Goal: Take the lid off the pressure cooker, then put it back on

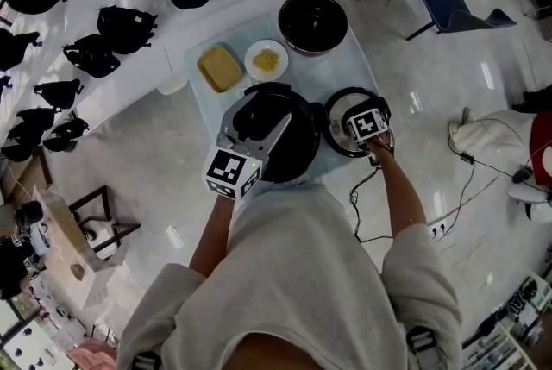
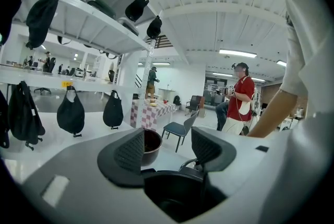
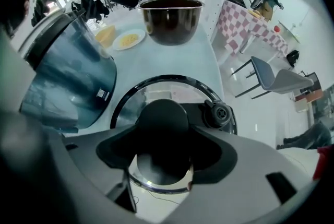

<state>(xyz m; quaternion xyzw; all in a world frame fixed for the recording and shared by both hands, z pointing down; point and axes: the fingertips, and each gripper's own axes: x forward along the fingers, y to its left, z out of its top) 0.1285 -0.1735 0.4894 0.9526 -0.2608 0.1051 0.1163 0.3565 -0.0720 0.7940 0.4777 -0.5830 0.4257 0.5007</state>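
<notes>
While the lid (image 3: 156,93) lies flat by the near right corner of the worktop (image 1: 349,66), just beside the open pressure cooker (image 1: 302,144), the right claw (image 3: 160,149) points straight down onto it, the lid's black knob (image 3: 162,116) between its jaws; those jaws stand wide, not clamped; the cooker's inside shows only dark; a dark bowl (image 1: 312,21) sits at the far right corner, a plate (image 1: 266,59) of yellow crumbs beside it; the left claw (image 2: 168,149) hovers over the cooker, jaws apart, gripping nothing.

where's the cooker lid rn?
Head view: the lid lies on the table right of the pressure cooker, its knob between the right gripper's jaws.
</notes>
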